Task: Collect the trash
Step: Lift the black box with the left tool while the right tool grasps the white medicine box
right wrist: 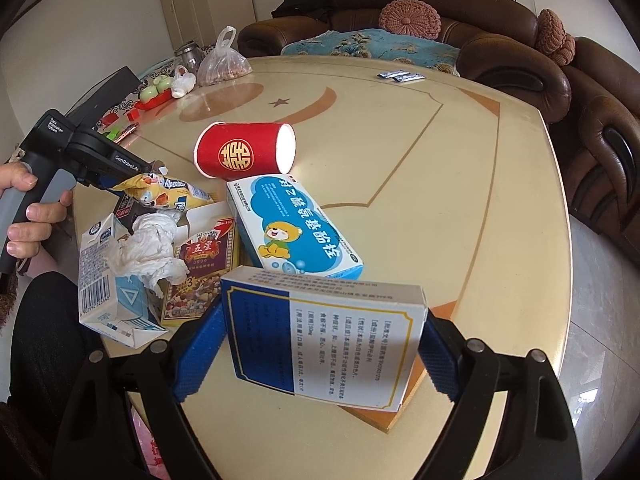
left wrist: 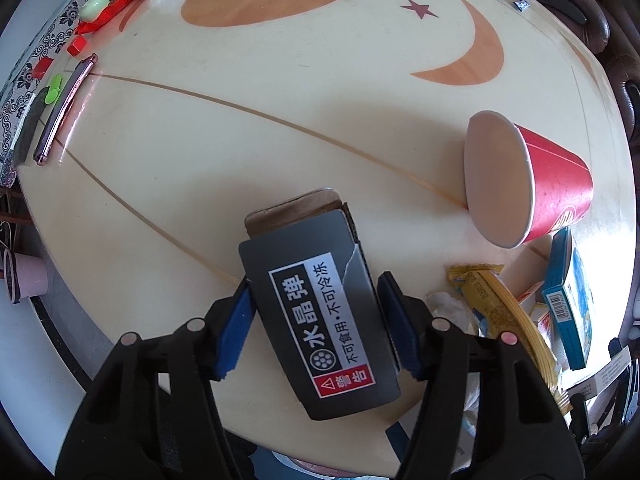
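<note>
My left gripper (left wrist: 316, 304) is shut on a dark grey box (left wrist: 316, 320) with a white and red label, held just above the table. My right gripper (right wrist: 320, 320) is shut on a white and blue medicine box (right wrist: 324, 340) over the table's near edge. A red paper cup lies on its side, in the left wrist view (left wrist: 556, 184) and the right wrist view (right wrist: 240, 152). Near it sits a pile: a blue bear medicine box (right wrist: 292, 224), a yellow snack wrapper (right wrist: 164, 192), crumpled tissue (right wrist: 156, 248), a milk carton (right wrist: 108, 288) and a red card box (right wrist: 200, 276).
The cream table (right wrist: 460, 208) carries a pink phone (left wrist: 64, 108), red and green items (left wrist: 104, 4), a plastic bag (right wrist: 224, 60) and two small sachets (right wrist: 400, 77). A brown sofa (right wrist: 520, 40) curves behind the table. The left gripper's body (right wrist: 80, 148) shows at the left.
</note>
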{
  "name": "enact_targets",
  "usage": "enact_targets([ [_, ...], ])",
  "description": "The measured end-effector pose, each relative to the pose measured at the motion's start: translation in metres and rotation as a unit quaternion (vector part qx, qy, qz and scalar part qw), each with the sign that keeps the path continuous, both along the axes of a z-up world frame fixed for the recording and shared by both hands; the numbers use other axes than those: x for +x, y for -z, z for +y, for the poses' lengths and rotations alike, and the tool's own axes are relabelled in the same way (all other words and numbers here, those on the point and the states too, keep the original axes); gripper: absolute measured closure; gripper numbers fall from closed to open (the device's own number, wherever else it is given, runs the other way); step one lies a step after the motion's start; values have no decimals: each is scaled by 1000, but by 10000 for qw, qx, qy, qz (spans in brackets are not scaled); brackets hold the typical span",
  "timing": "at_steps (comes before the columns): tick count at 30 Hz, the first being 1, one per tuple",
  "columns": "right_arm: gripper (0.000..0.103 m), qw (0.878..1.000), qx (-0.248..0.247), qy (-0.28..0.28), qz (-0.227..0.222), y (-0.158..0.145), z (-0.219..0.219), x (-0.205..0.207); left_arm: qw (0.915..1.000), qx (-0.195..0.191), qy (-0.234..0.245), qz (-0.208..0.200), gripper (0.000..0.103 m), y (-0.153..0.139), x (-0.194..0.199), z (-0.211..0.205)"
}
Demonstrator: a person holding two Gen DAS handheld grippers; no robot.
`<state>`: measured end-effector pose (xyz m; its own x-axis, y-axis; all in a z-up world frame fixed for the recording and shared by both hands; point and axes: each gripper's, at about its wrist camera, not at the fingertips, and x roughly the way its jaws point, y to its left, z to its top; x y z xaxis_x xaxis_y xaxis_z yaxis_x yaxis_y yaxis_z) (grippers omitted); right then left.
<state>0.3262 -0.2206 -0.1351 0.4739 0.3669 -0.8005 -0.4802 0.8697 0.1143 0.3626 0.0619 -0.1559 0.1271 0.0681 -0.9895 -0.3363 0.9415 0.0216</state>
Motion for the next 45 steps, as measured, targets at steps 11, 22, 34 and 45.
enact_targets([
  [11,18,9985,-247,205,-439,-55,12,-37,9983,-123,232,-526,42,-45,-32,1],
  [22,18,9972,-272,359,-602,-105,45,-122,9911,-116,800,-1054,42,-88,-111,2],
  [34,18,9974,-216,597,-349,-89,70,-216,9810,-185,1626,-1039,42,-71,-201,-16],
  [45,18,9964,-309,787,-81,-59,78,-257,9688,-163,2256,-1014,42,-45,-255,-49],
])
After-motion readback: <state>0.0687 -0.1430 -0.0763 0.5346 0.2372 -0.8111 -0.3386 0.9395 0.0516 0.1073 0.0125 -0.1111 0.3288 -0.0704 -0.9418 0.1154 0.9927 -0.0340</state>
